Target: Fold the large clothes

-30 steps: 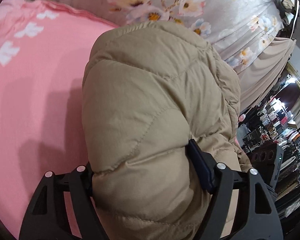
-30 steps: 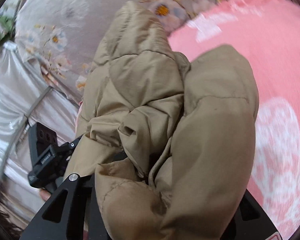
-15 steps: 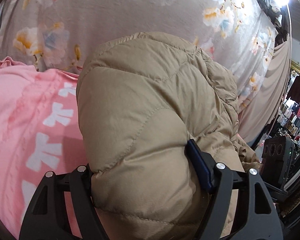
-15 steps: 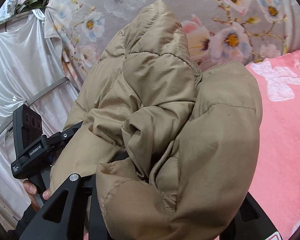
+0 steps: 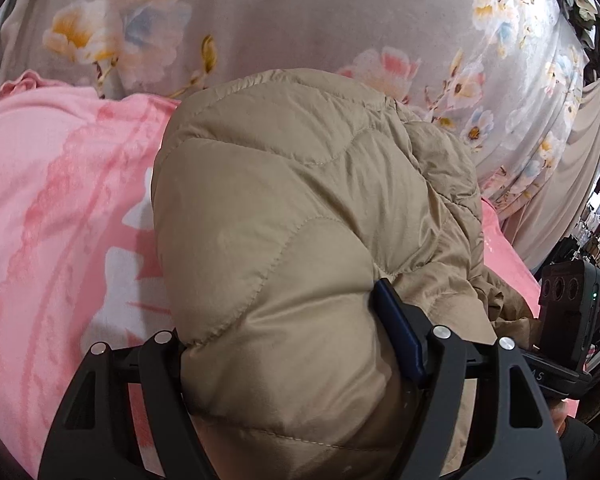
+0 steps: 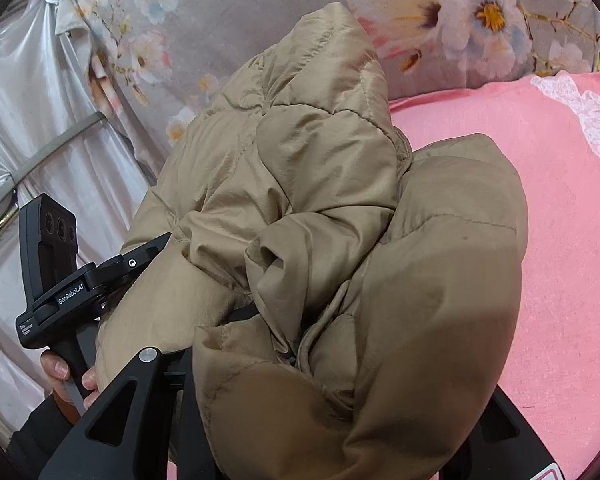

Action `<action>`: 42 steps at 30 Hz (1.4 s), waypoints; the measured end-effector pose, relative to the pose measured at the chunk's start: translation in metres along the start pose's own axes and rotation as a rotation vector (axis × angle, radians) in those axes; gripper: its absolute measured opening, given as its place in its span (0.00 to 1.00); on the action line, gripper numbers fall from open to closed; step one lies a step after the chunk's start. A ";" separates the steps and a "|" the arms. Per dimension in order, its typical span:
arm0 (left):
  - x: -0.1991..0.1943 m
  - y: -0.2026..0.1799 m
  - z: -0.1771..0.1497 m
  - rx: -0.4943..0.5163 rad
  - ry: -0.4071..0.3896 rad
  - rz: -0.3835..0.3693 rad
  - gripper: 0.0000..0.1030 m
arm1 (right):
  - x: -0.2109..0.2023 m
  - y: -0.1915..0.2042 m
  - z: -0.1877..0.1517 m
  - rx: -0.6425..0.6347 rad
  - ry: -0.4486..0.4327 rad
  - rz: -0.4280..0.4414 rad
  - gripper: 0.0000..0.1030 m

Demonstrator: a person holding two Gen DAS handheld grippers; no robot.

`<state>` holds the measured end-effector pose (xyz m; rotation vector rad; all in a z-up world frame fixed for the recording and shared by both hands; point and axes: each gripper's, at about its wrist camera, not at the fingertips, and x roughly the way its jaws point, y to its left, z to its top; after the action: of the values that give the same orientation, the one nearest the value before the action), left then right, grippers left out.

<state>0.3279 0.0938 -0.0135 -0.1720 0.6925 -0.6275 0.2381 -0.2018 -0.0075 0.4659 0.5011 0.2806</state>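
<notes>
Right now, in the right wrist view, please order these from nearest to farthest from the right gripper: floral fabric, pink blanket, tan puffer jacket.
1. tan puffer jacket, clamped in the right gripper.
2. pink blanket, at right.
3. floral fabric, behind.

We see the left gripper clamped on the tan quilted jacket. Left of the jacket lies the pink blanket; behind the jacket hangs the grey floral fabric; right of the jacket sits the right gripper.
</notes>
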 end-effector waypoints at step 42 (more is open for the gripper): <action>-0.025 -0.070 -0.054 -0.028 0.061 0.634 0.94 | -0.020 0.032 -0.027 -0.183 0.074 -0.365 0.05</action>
<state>0.2445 0.0548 -0.0164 0.0450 0.7651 -0.0153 0.2023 -0.1723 -0.0053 0.1806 0.6163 -0.0085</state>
